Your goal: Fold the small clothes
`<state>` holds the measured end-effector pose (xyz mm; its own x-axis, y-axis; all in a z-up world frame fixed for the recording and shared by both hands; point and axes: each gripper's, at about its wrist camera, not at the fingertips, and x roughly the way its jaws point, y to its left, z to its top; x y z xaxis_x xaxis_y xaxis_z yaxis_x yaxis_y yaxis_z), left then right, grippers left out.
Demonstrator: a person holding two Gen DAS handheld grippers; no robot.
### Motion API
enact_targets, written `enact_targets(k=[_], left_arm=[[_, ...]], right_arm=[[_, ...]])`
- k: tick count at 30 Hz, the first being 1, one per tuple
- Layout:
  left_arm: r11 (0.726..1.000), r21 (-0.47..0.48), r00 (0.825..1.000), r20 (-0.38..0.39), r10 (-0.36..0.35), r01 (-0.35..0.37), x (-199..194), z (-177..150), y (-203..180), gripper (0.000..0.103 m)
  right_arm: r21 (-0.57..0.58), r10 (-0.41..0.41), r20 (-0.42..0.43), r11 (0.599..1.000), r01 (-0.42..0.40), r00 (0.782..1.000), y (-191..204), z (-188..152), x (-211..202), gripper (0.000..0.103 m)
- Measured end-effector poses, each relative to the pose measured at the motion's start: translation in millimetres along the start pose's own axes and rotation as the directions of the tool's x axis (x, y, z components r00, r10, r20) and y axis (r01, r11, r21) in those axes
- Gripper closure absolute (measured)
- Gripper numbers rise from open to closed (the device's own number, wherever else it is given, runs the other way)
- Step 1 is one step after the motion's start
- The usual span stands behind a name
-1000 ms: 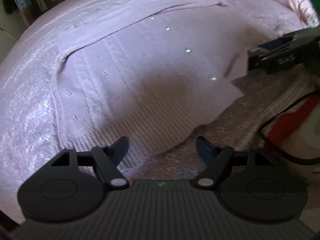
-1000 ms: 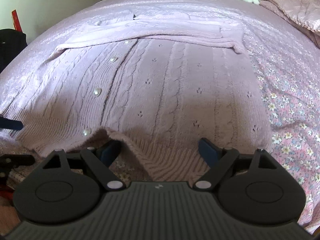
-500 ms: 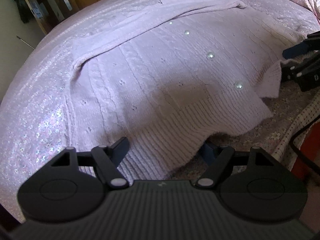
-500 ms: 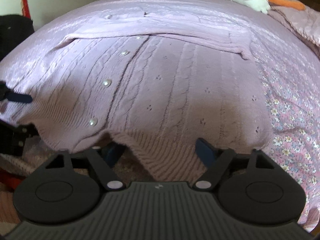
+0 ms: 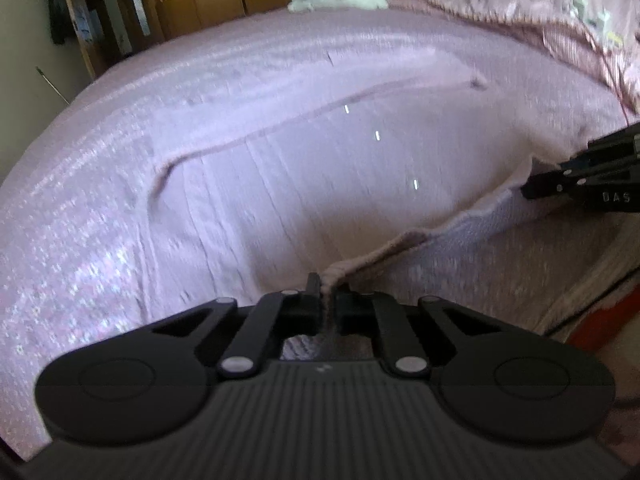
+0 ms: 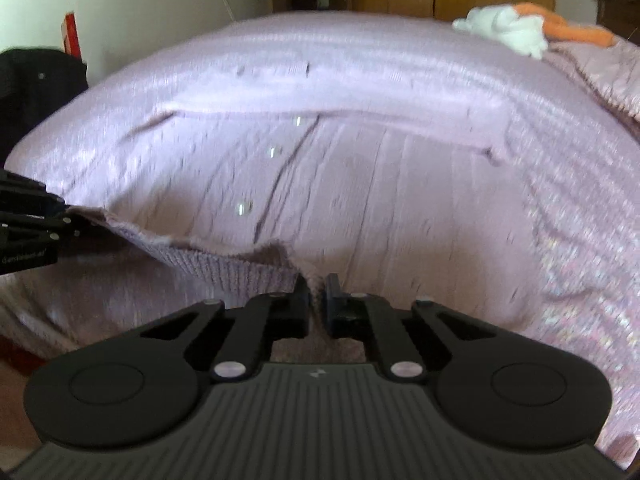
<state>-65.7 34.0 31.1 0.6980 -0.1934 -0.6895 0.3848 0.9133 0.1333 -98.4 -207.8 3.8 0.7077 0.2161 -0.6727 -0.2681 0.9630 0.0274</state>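
With both of my grippers clamped onto the ribbed hem (image 6: 224, 268) of the lilac cardigan (image 6: 360, 184), everything else of the garment lies ahead of me, stretched away across the bed (image 6: 580, 240) toward the far wall. My left gripper (image 5: 328, 304) has its jaws pinched together on a fold of hem near the cardigan's left corner; my right gripper (image 6: 318, 300) is closed the same way on the hem further along, close to the button line. Between the two, the hem hangs lifted off the cover in a shallow sag, while the body further out lies flat. Both views are smeared, so I cannot tell how much knit each pair of jaws has taken in.

What matters for the next move, as I judge it, is that the cardigan's long axis runs straight away from both tools, hem near me and neckline far, with the sleeves (image 6: 420, 120) already laid across the chest. That suggests carrying the hem forward and over, up toward the sleeve band. Neither arm is clearly nearer that band; they sit roughly level, so they should travel together or the fold will skew. A white and orange soft toy (image 6: 520, 28) sits well beyond, out of the way.
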Motion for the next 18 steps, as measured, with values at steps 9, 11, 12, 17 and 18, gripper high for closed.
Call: enact_targets(k=[9,11,12,17,18], left_arm=[[0.998,-0.052,0.993,0.103,0.051,-0.046,-8,39,12,0.095],[0.996,-0.078,0.991,0.123,0.054,-0.044,-9,51,16,0.095],[0.995,-0.091,0.99,0.131,0.053,-0.041,-9,57,18,0.095],[0.99,-0.138,0.986,0.156,0.049,-0.028,-2,83,29,0.095],[0.989,-0.142,0.985,0.162,0.052,-0.029,0,88,29,0.095]], right_arm=[[-0.066,-0.013,0.176,0.997,0.025,0.984,2,40,-17,0.098],[-0.066,-0.011,0.202,0.998,0.025,0.979,-1,55,-18,0.099],[-0.065,-0.011,0.218,0.998,0.026,0.976,-3,64,-19,0.099],[-0.054,-0.029,0.297,0.997,0.047,0.955,-12,100,-22,0.1],[-0.053,-0.032,0.308,0.997,0.051,0.951,-15,107,-21,0.101]])
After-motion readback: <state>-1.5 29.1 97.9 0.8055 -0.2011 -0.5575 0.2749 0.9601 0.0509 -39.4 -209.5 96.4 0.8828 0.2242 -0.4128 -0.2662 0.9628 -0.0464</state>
